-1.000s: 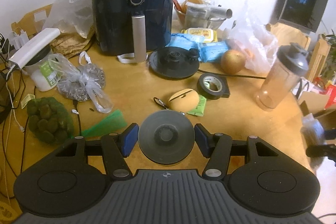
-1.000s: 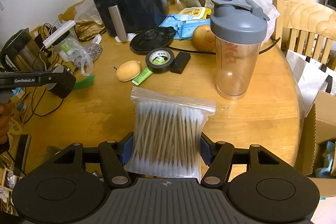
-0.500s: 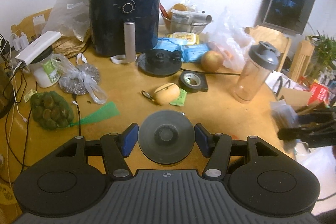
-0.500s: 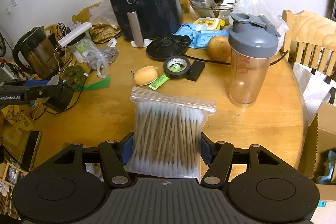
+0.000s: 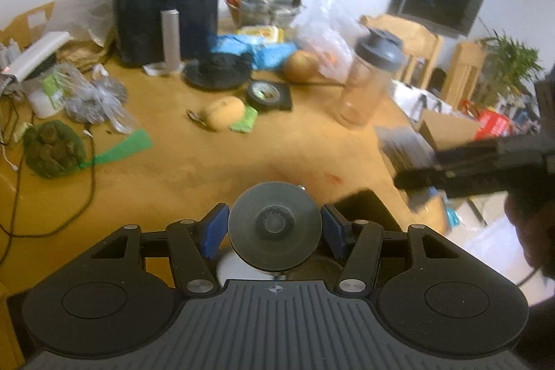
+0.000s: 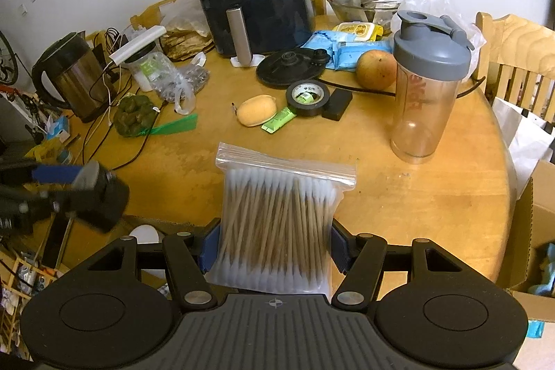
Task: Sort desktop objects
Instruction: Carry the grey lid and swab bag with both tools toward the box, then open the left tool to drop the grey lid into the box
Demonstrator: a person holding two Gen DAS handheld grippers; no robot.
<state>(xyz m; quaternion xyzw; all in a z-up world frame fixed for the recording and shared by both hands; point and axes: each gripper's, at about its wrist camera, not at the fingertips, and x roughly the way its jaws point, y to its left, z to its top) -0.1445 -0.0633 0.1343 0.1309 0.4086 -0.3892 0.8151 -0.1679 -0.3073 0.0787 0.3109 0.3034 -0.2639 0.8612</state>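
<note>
Plastic, thin and slack, makes up the zip bag of cotton swabs [image 6: 277, 224] that the right gripper [image 6: 274, 248] is clenched on, held low over the near edge of the wooden table [image 6: 399, 196]. The bag should be very light and soft; the film could slide or crumple, so the hold belongs where it is now, across the packed bundle of sticks rather than on the empty flap by the zip. Squeezing harder would likely bend the sticks.

Between the blue pads of the left gripper [image 5: 274, 231] sits a round dark disc [image 5: 274, 227], gripped by its rim at the table's near edge. It looks stiff and light, perhaps a lid or a suction base; the blur leaves that unsure. A rim hold seems sound for something that flat.

As for containers, the shaker bottle [image 6: 428, 85] stands upright, capped and seemingly empty. A green net bag [image 6: 133, 115] holds dark round lumps. At the right, beside the table, a cardboard box [image 6: 534, 231] stands open with something blue inside. Far behind, a bowl [image 6: 360, 6] is crammed with packets and a foil roll.
</note>
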